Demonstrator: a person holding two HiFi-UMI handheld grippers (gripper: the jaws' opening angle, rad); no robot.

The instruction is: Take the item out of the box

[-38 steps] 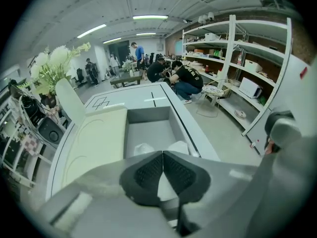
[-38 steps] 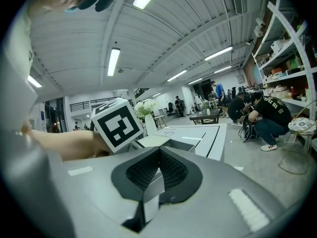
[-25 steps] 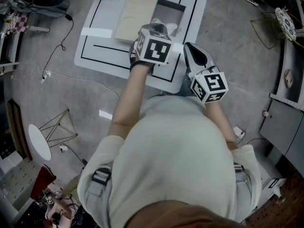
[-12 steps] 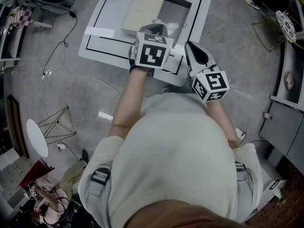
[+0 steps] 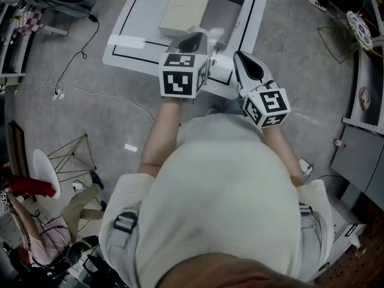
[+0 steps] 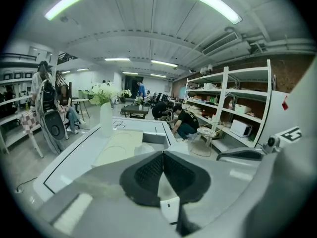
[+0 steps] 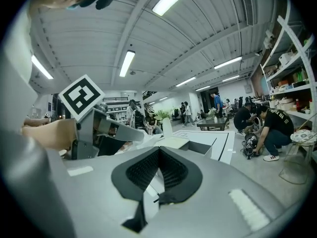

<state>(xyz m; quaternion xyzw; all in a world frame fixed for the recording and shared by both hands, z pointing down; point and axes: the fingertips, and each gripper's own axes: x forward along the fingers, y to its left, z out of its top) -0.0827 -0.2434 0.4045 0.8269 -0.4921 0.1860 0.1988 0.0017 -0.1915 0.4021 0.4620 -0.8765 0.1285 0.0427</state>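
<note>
The white worktop (image 5: 129, 23) with black lines carries the box (image 5: 186, 8), which lies near its far right part, the beige lid folded out to the left of an open compartment. The item (image 5: 213, 35), a pale crumpled bundle, sits at the compartment's near end, just beyond the left claw (image 5: 193, 41). Both claws are closed with nothing between the pads; the right claw (image 5: 249, 68) hangs beside the left, off the worktop's near edge.

The risk, as I judge it: with the 2 claws closed, a reach now would only poke the bundle deeper or shove the light box along the worktop. A pinch on loose wrapping alone could let the contents slide out.

The box's long axis runs away from the person, leaning slightly right. The item looks too crumpled to show an axis or a facing.
</note>
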